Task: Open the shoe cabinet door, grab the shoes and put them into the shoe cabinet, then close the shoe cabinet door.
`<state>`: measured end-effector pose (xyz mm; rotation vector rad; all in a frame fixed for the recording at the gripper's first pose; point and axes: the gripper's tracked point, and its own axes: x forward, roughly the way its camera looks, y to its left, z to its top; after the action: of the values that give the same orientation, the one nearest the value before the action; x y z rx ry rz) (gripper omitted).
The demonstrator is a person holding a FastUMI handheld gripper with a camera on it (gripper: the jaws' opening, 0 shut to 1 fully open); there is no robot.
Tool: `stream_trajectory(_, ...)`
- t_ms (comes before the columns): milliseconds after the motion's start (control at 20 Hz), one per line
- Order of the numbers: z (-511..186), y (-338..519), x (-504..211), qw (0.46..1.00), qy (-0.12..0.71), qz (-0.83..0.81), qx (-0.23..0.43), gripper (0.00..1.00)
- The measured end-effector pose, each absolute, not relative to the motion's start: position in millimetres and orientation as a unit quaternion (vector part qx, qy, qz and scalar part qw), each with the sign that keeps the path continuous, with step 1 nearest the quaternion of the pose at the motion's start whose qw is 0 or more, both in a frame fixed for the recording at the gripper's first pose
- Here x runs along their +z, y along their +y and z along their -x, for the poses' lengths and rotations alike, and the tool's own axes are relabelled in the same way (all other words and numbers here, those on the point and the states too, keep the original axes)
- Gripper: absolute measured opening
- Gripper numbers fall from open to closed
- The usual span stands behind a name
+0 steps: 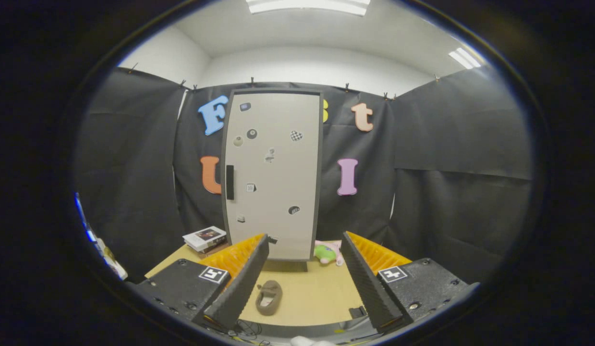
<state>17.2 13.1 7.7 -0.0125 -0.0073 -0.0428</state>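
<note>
A stack of books [204, 238] lies at the far left corner of the wooden table [316, 293], just beside the foot of the cabinet. Nearer the camera, the left finger [239, 283] of the gripper [302, 283] slants up from below, black and ribbed on its inner face, with an orange backing and a black-and-white square marker on its base.

Just right of that finger, between the two fingers and resting on the table, sits a single small brown shoe [269, 297] with its opening facing up. Nothing touches it.

Beyond the shoe, at the far edge of the table, stands the shoe cabinet [272, 175], tall and upright. Its pale door [278, 202] is closed, framed in dark trim and dotted with small stickers or magnets. A black vertical handle [229, 182] sits on the door's left edge at about mid height.

Just right of the cabinet's base, a pink and green soft toy [327, 253] lies on the table, partly hidden behind the right finger [367, 283]. That finger mirrors the left one, with the same orange backing and marker.

The jaws stand wide apart and hold nothing; the gripper hangs above the near part of the table, well short of the cabinet.
</note>
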Motion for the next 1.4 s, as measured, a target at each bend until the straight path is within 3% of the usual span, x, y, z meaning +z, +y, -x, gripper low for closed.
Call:
stream_trajectory(250,-51,25,13,0.999,0.010,-0.012,-0.048,0.99)
stream_trajectory(1400,-366,256,35,0.996,0.022,-0.030,0.084,0.99)
